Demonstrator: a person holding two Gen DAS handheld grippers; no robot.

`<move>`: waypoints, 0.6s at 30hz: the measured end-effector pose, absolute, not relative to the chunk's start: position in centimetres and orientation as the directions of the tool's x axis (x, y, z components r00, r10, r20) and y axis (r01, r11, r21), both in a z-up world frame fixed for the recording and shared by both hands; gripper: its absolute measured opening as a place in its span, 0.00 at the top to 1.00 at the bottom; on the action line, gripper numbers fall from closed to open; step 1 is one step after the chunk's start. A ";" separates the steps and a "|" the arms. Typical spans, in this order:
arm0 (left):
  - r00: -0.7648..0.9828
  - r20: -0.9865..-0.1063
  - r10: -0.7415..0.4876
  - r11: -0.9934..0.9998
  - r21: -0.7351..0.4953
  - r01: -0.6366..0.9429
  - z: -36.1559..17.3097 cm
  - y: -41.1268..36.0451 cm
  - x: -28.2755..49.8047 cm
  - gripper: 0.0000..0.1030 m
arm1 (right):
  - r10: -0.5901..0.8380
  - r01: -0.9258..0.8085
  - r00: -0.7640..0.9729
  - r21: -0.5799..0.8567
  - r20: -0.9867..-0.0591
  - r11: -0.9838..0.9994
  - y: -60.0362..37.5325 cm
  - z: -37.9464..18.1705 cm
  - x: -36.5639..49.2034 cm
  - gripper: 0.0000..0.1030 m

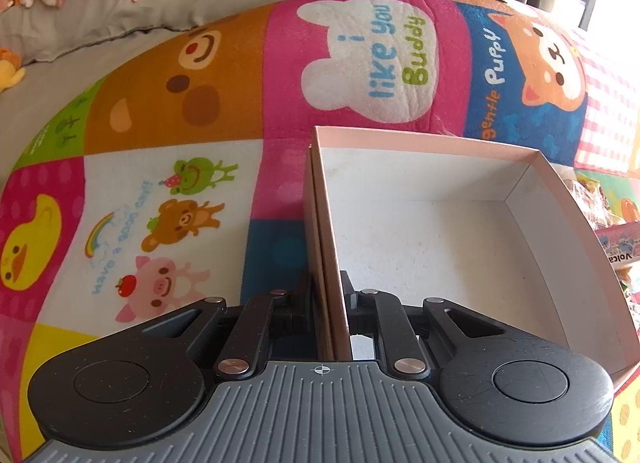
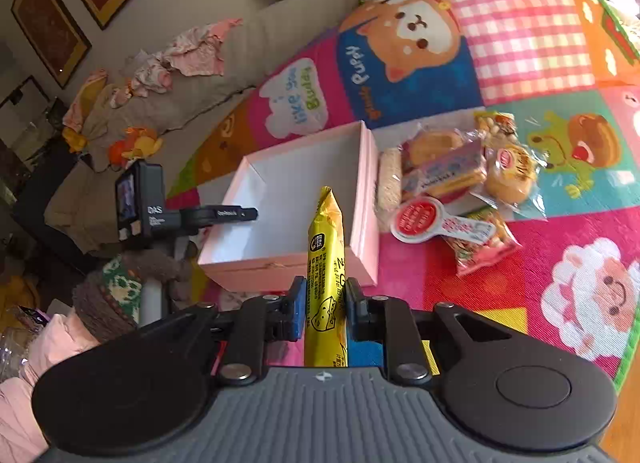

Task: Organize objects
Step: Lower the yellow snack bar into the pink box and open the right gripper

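Pink box [image 2: 362, 199] (white inside) bare, snack pile [image 2: 452, 187] just beside.

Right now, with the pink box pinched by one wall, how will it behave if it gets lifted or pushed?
The pink box looks like thin card and holds nothing, so probably light. The left tool grips just one wall, so the box may tilt or flex. Pushed, it would likely slide on the mat, not tip.
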State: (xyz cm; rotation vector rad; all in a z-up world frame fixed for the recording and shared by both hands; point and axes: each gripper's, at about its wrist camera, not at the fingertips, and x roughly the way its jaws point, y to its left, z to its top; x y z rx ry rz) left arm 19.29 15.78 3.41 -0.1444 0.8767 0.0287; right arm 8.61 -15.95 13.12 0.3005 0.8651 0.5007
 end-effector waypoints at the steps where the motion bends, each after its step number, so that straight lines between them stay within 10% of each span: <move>1: 0.639 -0.769 -0.037 0.989 -0.118 -0.085 3.4 15.8 19.3 0.86 | 0.546 -0.307 0.544 0.454 -0.637 0.836 -15.3 13.3 9.3 0.81; 9: 0.631 -0.773 -0.056 0.985 -0.145 -0.090 3.4 16.2 19.2 0.85 | 0.588 -0.345 0.519 0.478 -0.620 0.808 -5.8 10.5 20.1 0.80; 18: 0.636 -0.768 -0.078 0.979 -0.178 -0.096 3.3 16.7 19.0 0.84 | 0.418 -0.315 0.693 0.274 -0.588 0.909 -10.9 11.8 21.3 0.44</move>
